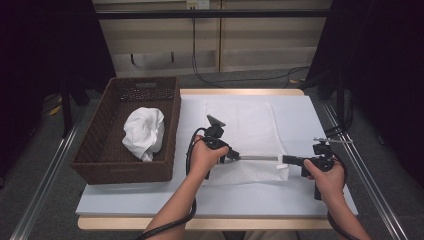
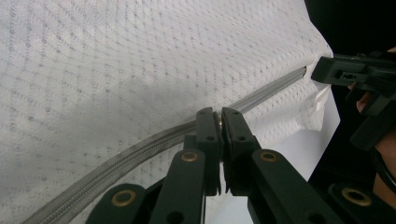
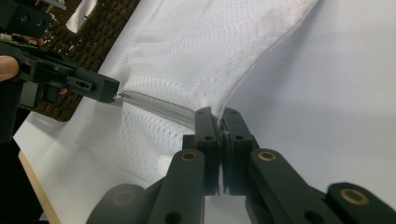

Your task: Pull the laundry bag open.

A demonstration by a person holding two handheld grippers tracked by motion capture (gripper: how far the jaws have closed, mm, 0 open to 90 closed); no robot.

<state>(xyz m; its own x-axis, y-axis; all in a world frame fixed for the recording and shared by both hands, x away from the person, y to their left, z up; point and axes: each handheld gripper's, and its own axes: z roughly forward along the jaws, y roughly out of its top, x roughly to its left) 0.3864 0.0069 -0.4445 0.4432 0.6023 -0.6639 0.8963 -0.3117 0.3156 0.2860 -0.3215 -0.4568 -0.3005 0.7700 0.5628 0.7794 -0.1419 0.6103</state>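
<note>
A white mesh bag (image 1: pixel 245 125) lies flat on the table with a grey zipper (image 1: pixel 260 158) along its near edge. My left gripper (image 1: pixel 234 156) is shut on the zipper pull, a small metal piece pinched between its tips (image 2: pixel 217 115). The zipper (image 2: pixel 140 147) runs off taut to both sides of the tips. My right gripper (image 1: pixel 286 159) is shut on the bag's corner at the right end of the zipper (image 3: pixel 159 106); its jaws (image 3: pixel 218 116) clamp the mesh (image 3: pixel 205 51). Each gripper appears in the other's view: the right gripper (image 2: pixel 327 70) and the left gripper (image 3: pixel 109 93).
A dark wicker basket (image 1: pixel 100 150) stands at the table's left and holds a crumpled white cloth (image 1: pixel 144 132). The white tabletop (image 1: pixel 310 120) has bare room right of the bag and along the front edge. Metal rails run beside the table on both sides.
</note>
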